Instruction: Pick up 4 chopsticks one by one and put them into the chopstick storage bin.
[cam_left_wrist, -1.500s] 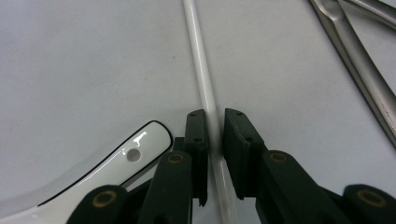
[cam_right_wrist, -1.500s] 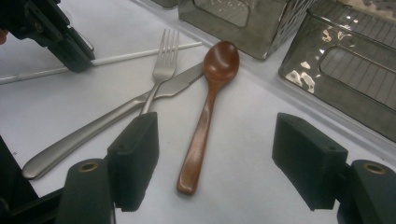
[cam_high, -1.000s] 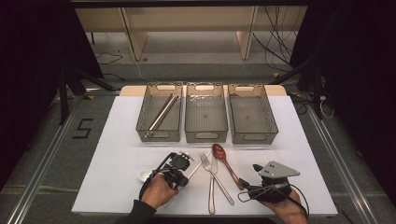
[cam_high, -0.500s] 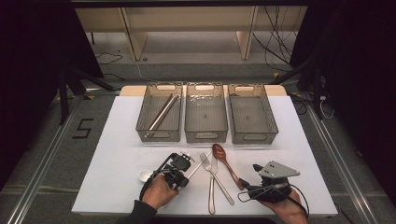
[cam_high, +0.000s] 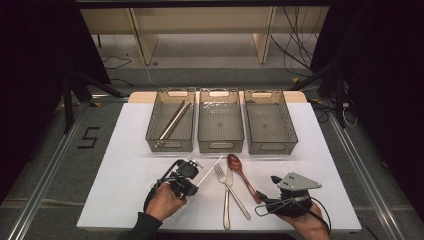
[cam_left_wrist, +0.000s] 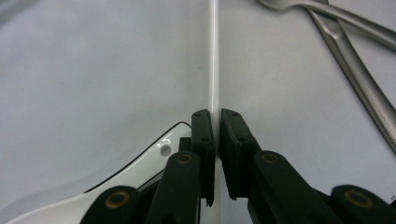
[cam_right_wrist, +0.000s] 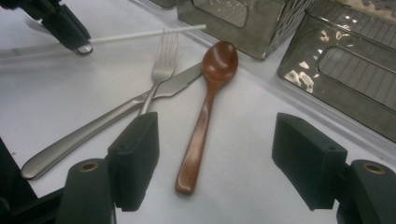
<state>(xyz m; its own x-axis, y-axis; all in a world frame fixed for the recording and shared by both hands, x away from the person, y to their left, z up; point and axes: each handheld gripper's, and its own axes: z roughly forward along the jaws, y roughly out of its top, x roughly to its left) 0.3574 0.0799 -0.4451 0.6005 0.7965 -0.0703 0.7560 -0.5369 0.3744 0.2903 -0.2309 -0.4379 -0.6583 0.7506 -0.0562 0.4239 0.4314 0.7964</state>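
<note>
My left gripper (cam_high: 196, 185) is shut on a thin white stick (cam_high: 211, 170), which points away toward the trays. In the left gripper view the black jaws clamp the white stick (cam_left_wrist: 213, 56) at their tips (cam_left_wrist: 215, 114). My right gripper (cam_high: 265, 197) rests at the front right, open. Its jaws stand wide apart (cam_right_wrist: 215, 126) with nothing gripped, on either side of the handle of a brown wooden spoon (cam_right_wrist: 205, 107). The wooden spoon (cam_high: 242, 175) lies beside a metal fork (cam_high: 222, 175) and a metal knife (cam_high: 227, 205), which cross each other.
Three mesh trays stand in a row at the back: the left tray (cam_high: 170, 146) holds metal chopsticks (cam_high: 174, 120), then the middle tray (cam_high: 220, 146) and the right tray (cam_high: 272, 148). A glossy white object (cam_left_wrist: 140, 165) lies under the left jaws. The table edge runs just behind the trays.
</note>
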